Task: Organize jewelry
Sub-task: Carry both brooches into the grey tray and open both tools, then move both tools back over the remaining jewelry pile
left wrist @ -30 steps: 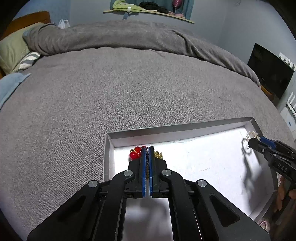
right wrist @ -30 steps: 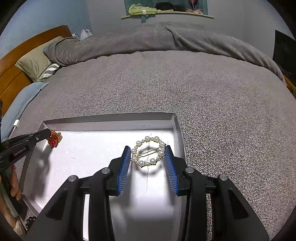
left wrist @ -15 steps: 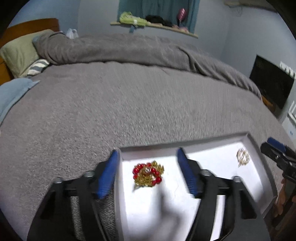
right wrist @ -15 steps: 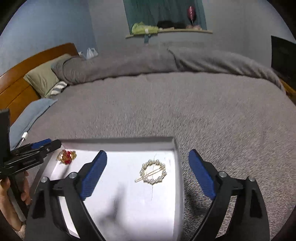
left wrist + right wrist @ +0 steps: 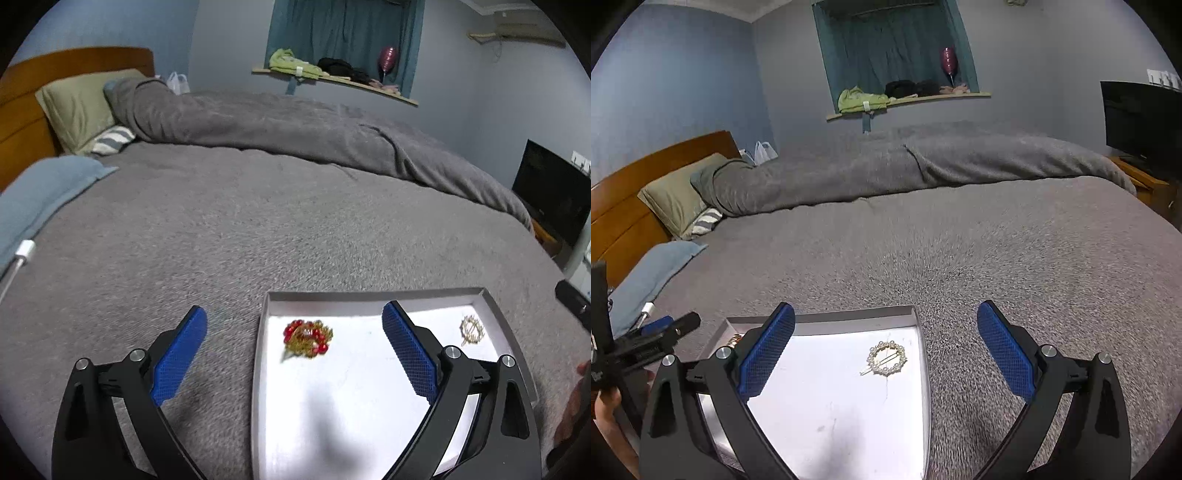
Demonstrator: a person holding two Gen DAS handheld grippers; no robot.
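Both tools, left [image 5: 294, 334] widening, right [image 5: 885, 334] spread empty, have lifted off the beaded brooch [image 5: 307, 338] and pearl ring clip [image 5: 886, 358].

A white tray [image 5: 263, 354] rests on the grey blanket-covered bed [image 5: 258, 221]

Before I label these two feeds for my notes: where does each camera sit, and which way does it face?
Left wrist: on the left gripper, jaws opening, facing across the grey bed at the red-and-gold beaded brooch in the white shallow tray; a hand's edge shows far right.
Right wrist: on the right gripper, open, facing the pearl circle clip; the left gripper shows at left.
Shared: tray, bed, window shelf.
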